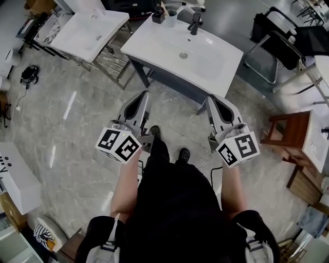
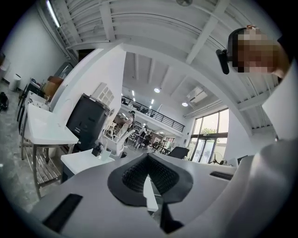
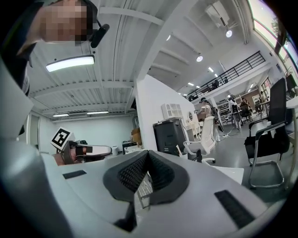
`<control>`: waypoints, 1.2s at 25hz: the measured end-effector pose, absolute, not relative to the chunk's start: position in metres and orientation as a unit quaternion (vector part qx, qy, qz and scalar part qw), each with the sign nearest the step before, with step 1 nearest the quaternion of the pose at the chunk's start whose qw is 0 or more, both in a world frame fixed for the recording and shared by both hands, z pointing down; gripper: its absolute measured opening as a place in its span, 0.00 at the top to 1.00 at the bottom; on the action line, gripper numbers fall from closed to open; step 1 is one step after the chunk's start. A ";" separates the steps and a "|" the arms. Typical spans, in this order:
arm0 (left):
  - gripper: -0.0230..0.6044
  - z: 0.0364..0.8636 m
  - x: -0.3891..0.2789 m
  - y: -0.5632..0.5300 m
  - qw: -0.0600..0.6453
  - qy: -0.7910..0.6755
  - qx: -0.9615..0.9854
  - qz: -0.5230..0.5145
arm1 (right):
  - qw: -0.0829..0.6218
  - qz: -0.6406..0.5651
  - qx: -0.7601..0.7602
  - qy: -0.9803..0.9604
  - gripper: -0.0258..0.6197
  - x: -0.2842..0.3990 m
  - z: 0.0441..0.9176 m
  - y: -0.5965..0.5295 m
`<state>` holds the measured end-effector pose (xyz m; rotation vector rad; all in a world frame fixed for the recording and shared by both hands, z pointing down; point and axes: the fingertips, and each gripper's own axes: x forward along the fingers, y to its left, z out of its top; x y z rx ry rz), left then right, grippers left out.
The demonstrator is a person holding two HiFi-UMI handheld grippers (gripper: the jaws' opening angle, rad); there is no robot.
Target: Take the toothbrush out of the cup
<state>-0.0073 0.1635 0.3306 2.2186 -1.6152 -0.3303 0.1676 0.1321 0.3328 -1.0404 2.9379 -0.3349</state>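
Your left gripper [image 1: 145,95] and right gripper [image 1: 211,99] both had their jaws together and empty, well short of the sink [image 1: 151,42]. The toothbrush [image 1: 164,7] leaned in the cup [image 1: 171,15] at the back edge. It was probably light, stiff and slim, and best pinched by the exposed handle.

The sink [image 1: 205,56] is white, the floor [image 1: 77,118] grey-marbled, the stool [image 1: 290,131] reddish brown, and the left gripper [image 1: 145,95] and right gripper [image 1: 211,99] are pale grey with black-and-white square-marked cubes [image 1: 119,145].
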 end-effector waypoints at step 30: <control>0.94 0.353 -0.132 0.007 0.215 -0.486 0.843 -0.080 | -0.065 -0.102 -0.422 0.898 0.91 0.028 0.349 0.034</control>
